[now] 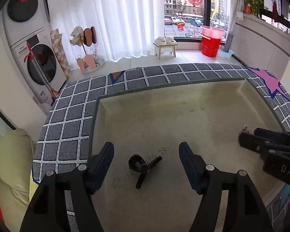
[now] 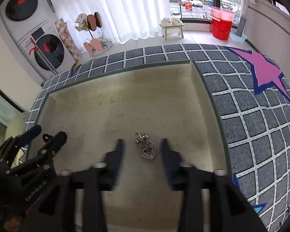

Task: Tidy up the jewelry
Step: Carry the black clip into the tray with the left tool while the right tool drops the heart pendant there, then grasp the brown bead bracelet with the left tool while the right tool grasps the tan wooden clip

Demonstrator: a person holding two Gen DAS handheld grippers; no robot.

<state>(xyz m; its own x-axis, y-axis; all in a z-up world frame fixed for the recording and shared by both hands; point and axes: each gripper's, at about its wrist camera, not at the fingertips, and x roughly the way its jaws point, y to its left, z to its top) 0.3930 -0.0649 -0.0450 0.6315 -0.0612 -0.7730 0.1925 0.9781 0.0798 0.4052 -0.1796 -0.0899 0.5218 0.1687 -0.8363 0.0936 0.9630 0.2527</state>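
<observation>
Lying loose in the tray (image 2: 208, 81), low centre of both views: heart pendant (image 2: 147, 150) and dark hair clip (image 1: 143, 167). Fingers standing apart, gripping nothing. Looking light, small, slippery; pinching across each middle.

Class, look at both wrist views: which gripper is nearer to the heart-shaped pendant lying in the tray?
Right. The right gripper has its open jaws on either side of the heart pendant, not touching it. The left gripper is off to the side, open around a black hair clip in the same tray.

Home laundry balcony: stacked washer-dryer (image 1: 36, 58), slipper rack (image 1: 87, 44), red buckets (image 1: 210, 44).
</observation>
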